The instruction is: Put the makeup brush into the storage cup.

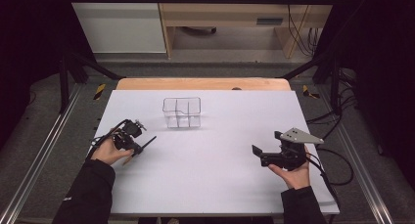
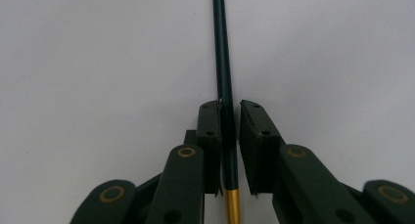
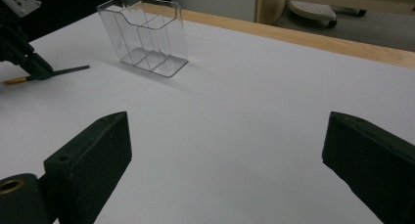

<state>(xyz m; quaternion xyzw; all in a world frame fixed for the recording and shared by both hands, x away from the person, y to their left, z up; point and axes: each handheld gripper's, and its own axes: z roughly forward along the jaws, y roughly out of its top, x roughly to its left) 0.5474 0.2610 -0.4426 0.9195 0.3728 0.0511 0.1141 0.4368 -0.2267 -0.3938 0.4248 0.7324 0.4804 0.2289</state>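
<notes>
Now the left hand-held gripper [image 2: 230, 136] has its jaws squeezed on a thin dark pen [image 2: 222, 48] with a gold end, low on the white desk [image 1: 220, 150]. Lift it slowly and keep the squeeze tight so it does not slip. Then tip it upright over the clear holder [image 1: 181, 112], which stands farther back. The right hand-held gripper [image 3: 225, 155] is wide open and holds nothing.

Left gripper [image 2: 229, 117] jaws closed — right gripper [image 3: 225, 150] jaws wide
</notes>
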